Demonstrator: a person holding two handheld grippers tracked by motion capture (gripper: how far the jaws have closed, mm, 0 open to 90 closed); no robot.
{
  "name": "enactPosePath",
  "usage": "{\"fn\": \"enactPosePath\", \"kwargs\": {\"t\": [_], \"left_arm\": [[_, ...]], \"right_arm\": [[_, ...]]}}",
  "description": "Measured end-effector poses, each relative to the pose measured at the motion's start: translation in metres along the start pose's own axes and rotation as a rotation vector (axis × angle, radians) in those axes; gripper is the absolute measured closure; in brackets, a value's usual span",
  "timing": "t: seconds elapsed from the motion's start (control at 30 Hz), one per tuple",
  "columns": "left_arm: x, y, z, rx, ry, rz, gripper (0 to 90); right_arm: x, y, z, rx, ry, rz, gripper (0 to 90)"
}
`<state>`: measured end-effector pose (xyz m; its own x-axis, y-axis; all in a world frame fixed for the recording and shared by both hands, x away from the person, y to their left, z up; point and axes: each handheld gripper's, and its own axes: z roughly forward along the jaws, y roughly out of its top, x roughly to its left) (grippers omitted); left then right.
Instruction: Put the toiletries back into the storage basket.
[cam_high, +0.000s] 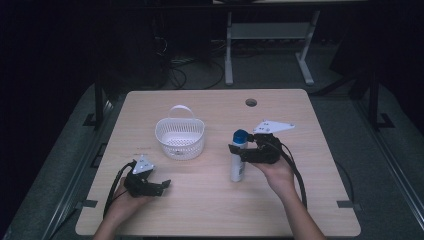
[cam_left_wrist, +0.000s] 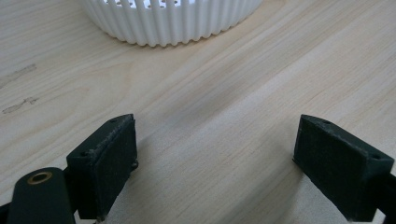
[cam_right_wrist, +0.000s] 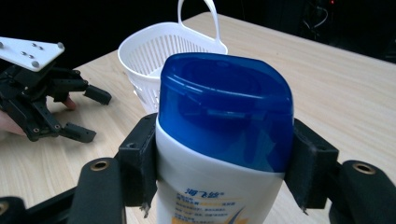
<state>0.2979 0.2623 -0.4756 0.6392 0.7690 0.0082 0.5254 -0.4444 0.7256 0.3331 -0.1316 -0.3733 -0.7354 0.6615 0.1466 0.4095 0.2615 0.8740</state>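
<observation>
Dark room all round, and a pale wooden table (cam_high: 210, 210) lit in the middle of it. Right claw (cam_high: 239, 148) is pinching a white bottle (cam_high: 238, 165) with a blue cap (cam_right_wrist: 224, 112), jaws clamped on either side just under that cap. The bottle stands upright a little right of the table's centre; whether its base touches the wood or hangs just clear is hard to say from above. Left of it, well apart, sits the white basket (cam_high: 180, 137), handle up and nothing visible inside. Left claw (cam_high: 162, 186) rests near the table's near-left corner, jaws spread, nothing between them.

Best play, I'd judge: keep the squeeze firm, since the grip is high and the body could swing. Lift clear of the rim, go in beside the handle, lower before letting go.
</observation>
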Motion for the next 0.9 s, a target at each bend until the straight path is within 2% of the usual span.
{"fn": "enactPosePath", "kwargs": {"t": [0.53, 0.9], "left_arm": [[0.0, 0.0, 0.0, 0.005, -0.001, 0.001, 13.0], [0.0, 0.0, 0.0, 0.004, -0.001, 0.0, 13.0]], "right_arm": [[0.009, 0.029, -0.002, -0.06, 0.004, -0.047, 36.2], [0.01, 0.043, 0.004, -0.082, 0.009, -0.057, 36.3]]}}
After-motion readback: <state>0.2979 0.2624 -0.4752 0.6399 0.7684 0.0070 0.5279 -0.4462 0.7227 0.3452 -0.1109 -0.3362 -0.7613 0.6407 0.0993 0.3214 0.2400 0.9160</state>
